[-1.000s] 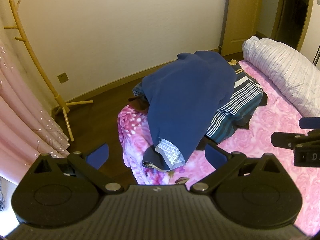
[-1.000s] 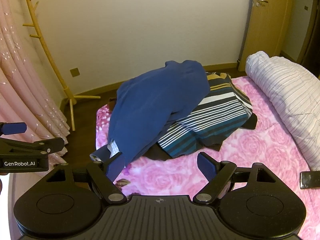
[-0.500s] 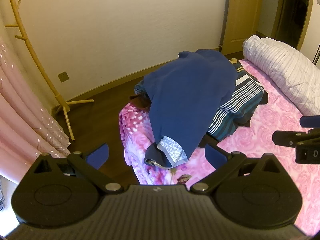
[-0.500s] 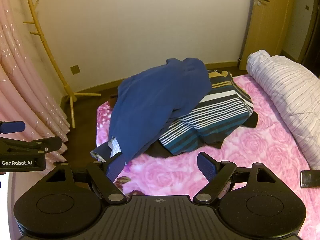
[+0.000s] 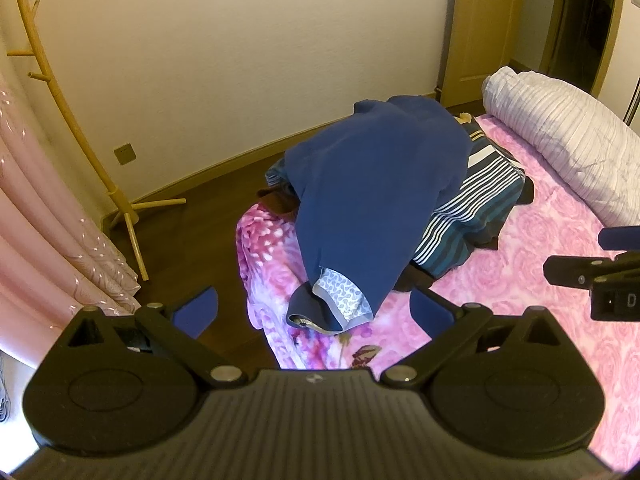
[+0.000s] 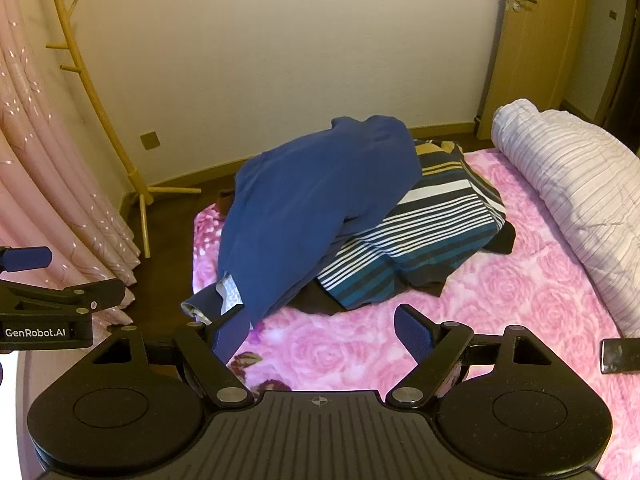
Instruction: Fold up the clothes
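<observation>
From the left wrist view, a soft navy blue garment lies draped over a pile of clothes on the far left part of a bed covered by a plush pink rose-print blanket; the garment's long axis runs from the far right down to the near left, ending in a cuff or hem with a pale blue patterned lining that points toward the camera at the bed's left edge. Under it sits a striped garment in teal, black and white bands, with dark cloth beneath. A rolled, ribbed white quilt lies along the far right of the bed. The left gripper hangs above the near left corner of the bed, its jaws spread wide and holding nothing, blue pads well apart. A curved wooden coat rack and glossy pink curtains stand at left. From the right wrist view, the navy blue garment again slopes from far right to near left, its lined end just beyond the left pad. The right gripper hovers over the blanket near the pile, jaws wide open and empty, touching no cloth. The striped garment spreads to the right of the blue one.
</observation>
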Demonstrator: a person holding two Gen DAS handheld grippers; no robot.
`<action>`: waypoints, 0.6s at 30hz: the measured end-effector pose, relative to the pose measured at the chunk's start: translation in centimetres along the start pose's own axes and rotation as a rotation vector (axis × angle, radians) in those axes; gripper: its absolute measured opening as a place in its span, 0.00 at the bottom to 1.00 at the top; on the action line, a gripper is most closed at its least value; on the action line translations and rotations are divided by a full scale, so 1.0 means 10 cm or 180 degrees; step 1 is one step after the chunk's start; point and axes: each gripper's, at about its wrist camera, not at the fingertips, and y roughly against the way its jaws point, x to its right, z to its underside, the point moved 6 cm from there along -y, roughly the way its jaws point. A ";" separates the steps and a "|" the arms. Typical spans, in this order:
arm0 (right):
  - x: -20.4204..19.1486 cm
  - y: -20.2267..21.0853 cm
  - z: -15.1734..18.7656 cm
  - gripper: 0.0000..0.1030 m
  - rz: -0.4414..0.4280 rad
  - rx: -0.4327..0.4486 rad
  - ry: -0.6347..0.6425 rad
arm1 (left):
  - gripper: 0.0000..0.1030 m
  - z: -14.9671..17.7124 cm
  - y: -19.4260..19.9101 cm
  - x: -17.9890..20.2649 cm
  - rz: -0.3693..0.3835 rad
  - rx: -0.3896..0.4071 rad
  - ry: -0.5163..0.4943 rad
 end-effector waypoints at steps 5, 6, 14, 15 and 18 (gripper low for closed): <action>0.01 0.00 0.01 0.80 -0.0014 -0.0003 -0.0003 | 0.98 0.04 0.00 0.01 -0.0013 -0.0014 -0.0013; 0.02 0.00 0.01 0.80 -0.0017 -0.0004 -0.0003 | 0.98 0.03 0.00 0.02 -0.0014 -0.0018 -0.0019; 0.05 -0.01 0.04 0.80 -0.0048 -0.0004 -0.0008 | 0.98 0.05 0.00 0.05 -0.0028 -0.0032 -0.0038; 0.05 -0.01 0.04 0.80 -0.0053 -0.0002 -0.0008 | 0.98 0.05 0.01 0.06 -0.0031 -0.0032 -0.0040; 0.08 -0.01 0.04 0.80 -0.0068 0.0000 -0.0011 | 0.98 0.06 0.02 0.07 -0.0047 -0.0035 -0.0056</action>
